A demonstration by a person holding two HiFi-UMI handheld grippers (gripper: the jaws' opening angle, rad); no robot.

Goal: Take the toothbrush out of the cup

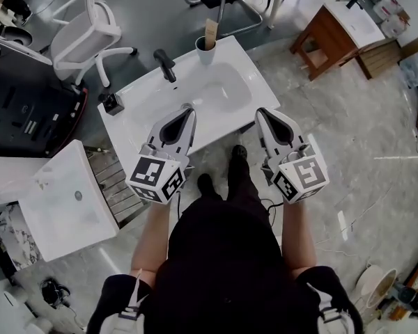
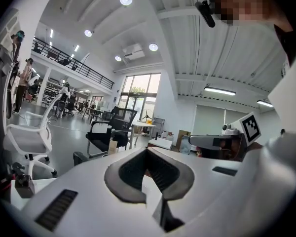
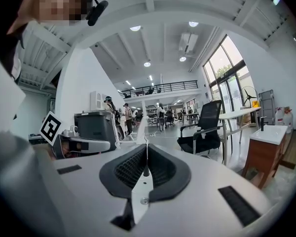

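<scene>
The task has barely begun, judging by how things lie. The toothbrush (image 1: 210, 33) stands upright in the cup (image 1: 205, 50), its tan upper end sticking out above the rim, and the cup sits at the far edge of the white sink (image 1: 136, 99), just beside the black tap (image 1: 166, 65). The person stands at the near edge of the sink with both tools held out side by side over it, well apart from the cup. The left gripper (image 1: 189, 108) has its jaws pressed together with nothing between them, as its own view shows, where the ribbed pads meet at the tips. The right gripper (image 1: 260, 111) is likewise clenched and empty, its pads closed on each other in its own view. Neither tool touches the cup or the toothbrush, so nothing of the job is done yet. What is left is most of it: one gripper has to reach across the basin and spread its jaws, close on the part of the toothbrush above the rim and lift it clear, perhaps with the other steadying the cup so that it does not tip.
</scene>
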